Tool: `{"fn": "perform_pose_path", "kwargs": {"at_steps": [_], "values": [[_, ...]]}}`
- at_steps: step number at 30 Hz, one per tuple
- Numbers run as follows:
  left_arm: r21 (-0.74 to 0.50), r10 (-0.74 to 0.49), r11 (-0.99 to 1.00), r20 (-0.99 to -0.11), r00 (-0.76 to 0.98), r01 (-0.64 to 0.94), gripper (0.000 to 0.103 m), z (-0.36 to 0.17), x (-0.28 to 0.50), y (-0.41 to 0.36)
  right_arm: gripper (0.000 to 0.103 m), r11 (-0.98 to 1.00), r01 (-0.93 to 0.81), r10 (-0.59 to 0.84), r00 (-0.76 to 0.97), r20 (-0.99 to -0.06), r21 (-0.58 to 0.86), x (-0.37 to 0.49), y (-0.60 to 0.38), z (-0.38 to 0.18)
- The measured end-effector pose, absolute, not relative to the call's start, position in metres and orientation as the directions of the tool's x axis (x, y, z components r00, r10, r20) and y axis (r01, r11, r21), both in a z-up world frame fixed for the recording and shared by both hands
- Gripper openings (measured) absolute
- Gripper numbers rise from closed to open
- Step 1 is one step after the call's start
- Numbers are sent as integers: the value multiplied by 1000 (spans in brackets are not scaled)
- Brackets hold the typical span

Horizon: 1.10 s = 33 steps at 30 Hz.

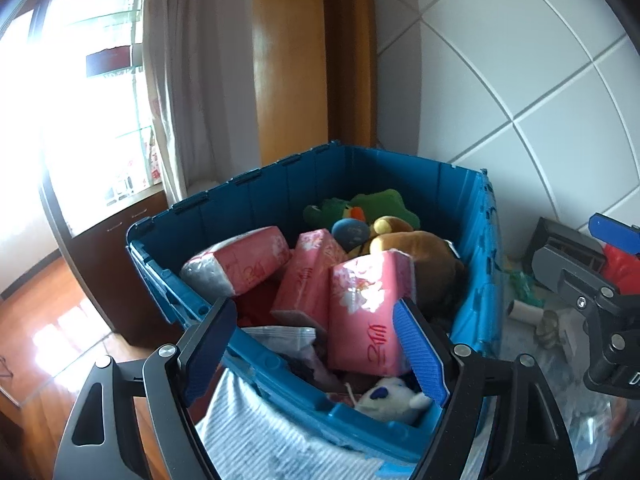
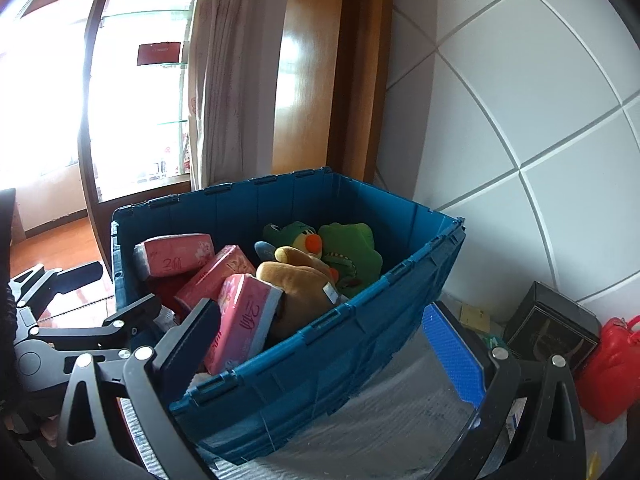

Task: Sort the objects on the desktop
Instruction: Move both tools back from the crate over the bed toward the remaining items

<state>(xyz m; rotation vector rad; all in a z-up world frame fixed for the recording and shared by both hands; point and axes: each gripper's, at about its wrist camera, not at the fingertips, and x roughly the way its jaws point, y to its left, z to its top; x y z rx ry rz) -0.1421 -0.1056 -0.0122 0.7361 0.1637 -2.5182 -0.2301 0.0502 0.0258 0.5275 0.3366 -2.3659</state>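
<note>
A blue crate (image 1: 400, 184) (image 2: 340, 360) stands against the tiled wall. Inside it lie three pink tissue packs (image 1: 372, 300) (image 2: 244, 320), a brown plush (image 1: 416, 248) (image 2: 300, 280), a green plush (image 1: 384, 204) (image 2: 348, 252) and a small white plush (image 1: 392, 398). My left gripper (image 1: 316, 356) hovers open over the crate's near corner, its pads clear of the nearest tissue pack. My right gripper (image 2: 320, 352) is open wide in front of the crate's long side, holding nothing. Each gripper also shows in the other's view, the right gripper (image 1: 592, 248) at the right and the left gripper (image 2: 108, 292) at the left.
A black box (image 2: 548, 328) and a red plastic container (image 2: 612, 360) stand right of the crate by the wall. A cardboard roll (image 1: 524, 310) and small clutter lie there too. A striped cloth (image 1: 256, 432) covers the table. Curtain, window and wooden floor are on the left.
</note>
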Motion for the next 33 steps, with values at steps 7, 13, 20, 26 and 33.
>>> {"fn": "perform_pose_path", "kwargs": {"at_steps": [7, 13, 20, 26, 33], "values": [[38, -411, -884, -540, -735, 466, 82, -14, -153, -58, 103, -764, 643, -544, -687, -481, -54, -235, 105, 15], [53, -369, -911, -541, -755, 408, 82, -15, -170, -11, 103, -807, 590, -500, -717, -485, -40, -242, 159, 11], [63, -289, -950, -551, -783, 306, 82, -21, -204, 44, 103, -863, 504, -422, -753, -504, -30, -258, 223, -1], [68, -196, -979, -585, -787, 193, 82, -37, -251, 91, 103, -926, 377, -310, -787, -534, -19, -284, 286, -23], [84, -111, -994, -663, -740, 74, 82, -79, -321, 134, 103, -978, 206, -169, -764, -623, 12, -336, 355, -70]]}}
